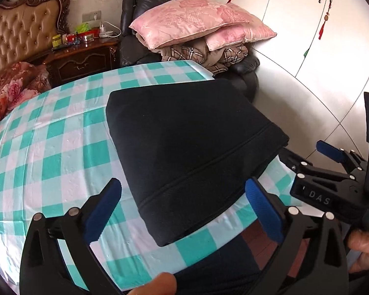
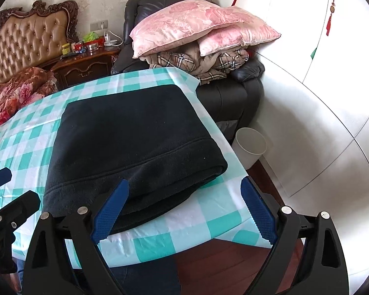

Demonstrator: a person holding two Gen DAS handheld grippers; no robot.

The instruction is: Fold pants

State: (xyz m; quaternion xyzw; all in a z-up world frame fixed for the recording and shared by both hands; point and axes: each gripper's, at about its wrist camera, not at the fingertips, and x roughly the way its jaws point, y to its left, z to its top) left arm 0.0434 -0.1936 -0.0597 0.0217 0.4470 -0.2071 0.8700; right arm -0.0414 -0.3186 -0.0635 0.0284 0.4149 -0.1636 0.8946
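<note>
Black fleece pants [image 1: 189, 147] lie folded in a thick rectangle on the teal-and-white checked table [image 1: 49, 147], near its right corner. They also show in the right wrist view [image 2: 135, 142]. My left gripper [image 1: 184, 209] is open and empty, held just in front of the fold's near edge. My right gripper [image 2: 187, 209] is open and empty at the table's near right corner; its left pad [image 2: 110, 211] is next to the fold's near edge. The right gripper also shows at the right in the left wrist view [image 1: 332, 162].
A dark armchair [image 2: 228, 93] piled with pink pillows [image 2: 196, 24] and a plaid blanket stands behind the table. A white bin [image 2: 249, 146] sits on the floor at the right. A bed headboard [image 2: 29, 41] and cluttered nightstand [image 2: 86, 61] are at the left. White wardrobe doors [image 2: 332, 73] are on the right.
</note>
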